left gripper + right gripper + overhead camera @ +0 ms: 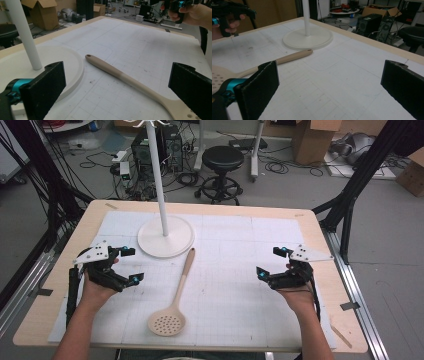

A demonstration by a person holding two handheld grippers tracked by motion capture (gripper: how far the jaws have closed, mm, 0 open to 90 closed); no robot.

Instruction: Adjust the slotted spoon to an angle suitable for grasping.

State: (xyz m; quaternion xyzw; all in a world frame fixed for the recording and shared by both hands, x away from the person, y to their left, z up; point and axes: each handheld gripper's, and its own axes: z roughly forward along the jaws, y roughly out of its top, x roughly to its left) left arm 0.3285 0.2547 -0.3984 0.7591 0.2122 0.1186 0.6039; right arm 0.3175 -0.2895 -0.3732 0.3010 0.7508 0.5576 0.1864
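A: So, where is the slotted spoon (176, 296)?

B: Lower centre, flat on the counter (310, 222). Both grippers' fingers are apart, empty.

A: Probably light and stiff?

B: Yes; take the slim handle in the middle.

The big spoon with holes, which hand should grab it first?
Probably the left. The left gripper is open and sits closer to the spoon, whose handle lies right ahead between its jaws. The right gripper, also open, is farther away.

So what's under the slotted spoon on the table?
The slotted spoon lies flat on the white gridded mat, which shows through its holes. The mat covers the wooden table beneath it.
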